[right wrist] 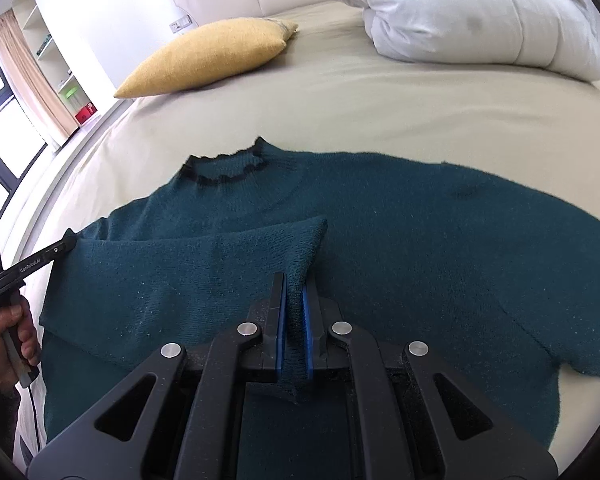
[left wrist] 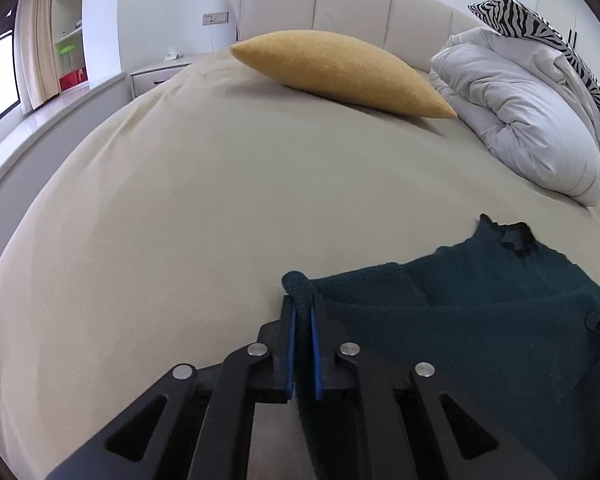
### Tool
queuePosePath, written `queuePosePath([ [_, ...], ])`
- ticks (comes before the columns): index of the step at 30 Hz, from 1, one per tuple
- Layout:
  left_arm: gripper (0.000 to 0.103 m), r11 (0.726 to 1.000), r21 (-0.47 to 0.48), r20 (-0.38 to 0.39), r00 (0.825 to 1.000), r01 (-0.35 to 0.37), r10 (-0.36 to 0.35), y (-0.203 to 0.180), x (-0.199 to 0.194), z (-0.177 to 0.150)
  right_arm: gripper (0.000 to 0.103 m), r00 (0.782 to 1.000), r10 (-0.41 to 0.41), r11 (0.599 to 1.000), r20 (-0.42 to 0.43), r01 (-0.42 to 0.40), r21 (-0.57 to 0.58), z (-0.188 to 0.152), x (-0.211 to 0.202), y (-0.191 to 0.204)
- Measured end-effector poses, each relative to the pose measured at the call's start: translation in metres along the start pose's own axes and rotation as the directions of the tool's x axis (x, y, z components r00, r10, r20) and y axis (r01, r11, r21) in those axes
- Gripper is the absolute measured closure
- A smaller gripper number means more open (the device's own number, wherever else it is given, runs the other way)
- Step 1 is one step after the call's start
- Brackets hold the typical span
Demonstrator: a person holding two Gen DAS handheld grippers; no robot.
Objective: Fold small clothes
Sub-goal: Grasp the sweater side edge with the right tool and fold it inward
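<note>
- Sweater (right wrist: 380, 240) lies flat on the bed (left wrist: 160, 200), one sleeve (right wrist: 220, 248) folded across the chest.
- Left gripper (left wrist: 302, 316) and right gripper (right wrist: 294, 296) fingers each pinch knit.
- Next, I'd judge: lay the sleeve flat, release.

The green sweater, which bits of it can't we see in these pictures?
- Bottom hem: in the right wrist view the right gripper covers the lower middle of the green sweater.
- Right half: cut off by the picture edge in the left wrist view, beyond the left gripper.
- Cloth pinched between the fingers: hidden in both views.
- Underside: hidden against the bed sheet.
- Any label: too small to tell.
</note>
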State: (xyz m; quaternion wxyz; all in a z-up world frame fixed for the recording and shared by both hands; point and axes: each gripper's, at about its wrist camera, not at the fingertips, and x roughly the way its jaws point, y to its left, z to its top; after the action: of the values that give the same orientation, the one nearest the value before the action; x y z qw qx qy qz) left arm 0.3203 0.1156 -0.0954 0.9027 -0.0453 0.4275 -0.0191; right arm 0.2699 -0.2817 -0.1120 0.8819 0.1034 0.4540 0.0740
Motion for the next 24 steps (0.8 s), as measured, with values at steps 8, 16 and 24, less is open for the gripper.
queuePosePath([
  [8,0.067,0.997,-0.069,0.009,1.000,0.023,-0.023,0.017,-0.028,-0.015,0.097,0.998,-0.027,0.999,-0.059,0.028,0.018,-0.008,0.023,0.001],
  [16,0.047,1.000,0.008,-0.083,0.996,0.013,-0.012,-0.001,-0.056,-0.072,0.094,0.999,0.009,0.999,-0.050,-0.007,0.043,-0.007,0.015,-0.002],
  [24,0.095,0.998,0.033,-0.085,0.995,0.048,-0.045,-0.007,-0.054,-0.067,0.097,0.997,-0.043,0.999,-0.058,0.043,0.004,-0.012,0.016,0.007],
])
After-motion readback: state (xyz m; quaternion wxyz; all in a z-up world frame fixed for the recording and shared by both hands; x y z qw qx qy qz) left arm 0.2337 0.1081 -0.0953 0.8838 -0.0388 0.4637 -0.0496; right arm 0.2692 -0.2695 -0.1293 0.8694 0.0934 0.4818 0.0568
